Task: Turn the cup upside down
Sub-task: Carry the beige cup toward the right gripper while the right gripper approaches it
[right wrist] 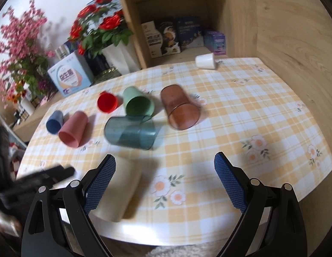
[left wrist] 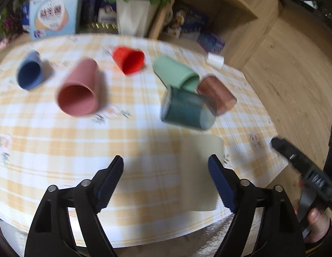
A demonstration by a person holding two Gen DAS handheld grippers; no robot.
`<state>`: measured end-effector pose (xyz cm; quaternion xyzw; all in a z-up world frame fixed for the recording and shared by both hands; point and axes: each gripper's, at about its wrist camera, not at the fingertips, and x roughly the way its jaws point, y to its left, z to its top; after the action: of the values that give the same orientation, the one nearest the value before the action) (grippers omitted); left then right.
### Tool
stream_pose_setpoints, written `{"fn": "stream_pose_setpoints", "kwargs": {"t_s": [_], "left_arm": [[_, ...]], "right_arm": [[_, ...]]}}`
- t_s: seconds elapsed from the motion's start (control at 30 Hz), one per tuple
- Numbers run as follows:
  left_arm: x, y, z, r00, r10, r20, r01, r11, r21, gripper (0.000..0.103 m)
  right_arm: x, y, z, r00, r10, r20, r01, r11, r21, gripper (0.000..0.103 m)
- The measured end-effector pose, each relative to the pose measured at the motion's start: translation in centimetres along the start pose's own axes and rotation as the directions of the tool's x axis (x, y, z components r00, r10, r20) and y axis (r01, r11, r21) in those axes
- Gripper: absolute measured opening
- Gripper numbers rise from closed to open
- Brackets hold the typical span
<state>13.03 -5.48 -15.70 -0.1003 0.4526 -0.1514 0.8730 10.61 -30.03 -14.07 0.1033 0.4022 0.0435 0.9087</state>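
1. I am looking over the tabletop [right wrist: 240, 111], which is wearing a yellow checked cloth with daisy prints and carrying every cup on its side.
2. I am seeing a cream cup [right wrist: 121, 190] lying nearest the rig, at 7 o'clock in the right wrist view, just beside the inner left finger of my right claw [right wrist: 166, 182].
3. I am keeping a teal see-through cup [right wrist: 131, 131] at 11 o'clock, touching a green cup [right wrist: 137, 105]; a brown cup [right wrist: 179, 109] is lying near them at 12 o'clock.
4. I am noting pink [right wrist: 72, 129], blue [right wrist: 55, 121] and red [right wrist: 107, 102] cups at 10 o'clock, and a white cup [right wrist: 205, 61] far off at 1 o'clock.
5. I am holding both the right claw and the left claw [left wrist: 166, 182] spread wide, gripping nothing.
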Motion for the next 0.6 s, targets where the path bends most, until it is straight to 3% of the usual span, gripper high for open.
{"fn": "stream_pose_setpoints", "kwargs": {"t_s": [0.17, 0.27, 0.4, 0.6], "left_arm": [[-4.1, 2.1, 0.3, 0.988, 0.092, 0.123, -0.094, 0.995, 0.012, 0.094], [-6.1, 4.0, -0.1, 0.973, 0.150, 0.175, -0.148, 0.989, -0.025, 0.095], [-7.5, 6.6, -1.0, 0.964, 0.186, 0.191, -0.168, 0.980, -0.108, 0.096], [-7.6, 8.4, -1.8, 0.964, 0.202, 0.175, -0.175, 0.972, -0.159, 0.096]], "right_arm": [[1.0, 3.2, -1.5, 0.999, -0.024, -0.032, 0.021, 0.997, -0.077, 0.090], [2.2, 5.0, -3.2, 0.993, -0.046, -0.108, 0.031, 0.991, -0.129, 0.090], [4.9, 5.3, -5.3, 0.965, -0.081, -0.248, 0.051, 0.991, -0.126, 0.090], [6.0, 3.4, -6.2, 0.947, -0.078, -0.310, 0.072, 0.997, -0.033, 0.090]]}}
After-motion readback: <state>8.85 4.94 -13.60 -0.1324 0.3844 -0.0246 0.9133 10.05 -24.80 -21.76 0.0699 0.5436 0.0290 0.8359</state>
